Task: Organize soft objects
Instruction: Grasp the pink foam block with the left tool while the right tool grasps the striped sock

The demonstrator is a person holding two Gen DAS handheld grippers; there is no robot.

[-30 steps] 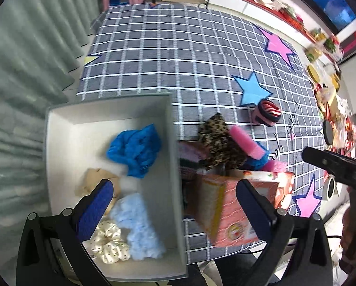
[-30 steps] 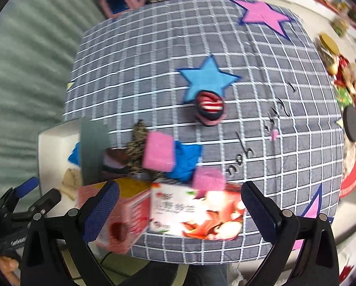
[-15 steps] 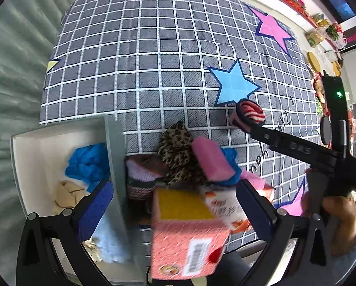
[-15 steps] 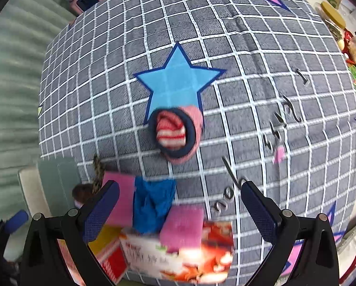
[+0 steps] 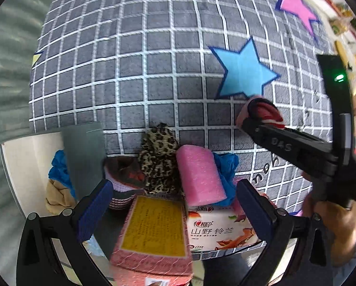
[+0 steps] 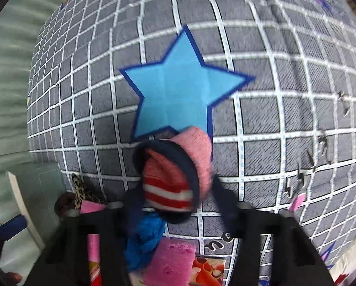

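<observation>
A rolled sock (image 6: 173,181), red-and-white striped with a pink and navy cuff, lies on the checked cloth just below the blue star (image 6: 178,90). My right gripper (image 6: 178,200) points down over it. Its jaws are closing, with the sock between them and the blurred fingers (image 6: 135,202) against its sides. In the left wrist view the same sock (image 5: 264,112) shows at the tip of that gripper. My left gripper (image 5: 174,190) hangs open above a pile: a pink foam block (image 5: 199,174), a leopard-print cloth (image 5: 159,157) and a blue cloth (image 5: 228,166).
A white bin (image 5: 23,166) at the left holds a blue cloth (image 5: 58,169) and a tan one (image 5: 56,197). A pink box with a yellow face (image 5: 154,238) and a tissue pack (image 5: 216,228) lie at the near edge. A knitted pink and brown item (image 5: 123,174) sits beside the bin.
My right gripper has come down onto the striped sock and its jaws have narrowed around it. My left gripper has shifted from over the bin to over the pile, lower than before.
</observation>
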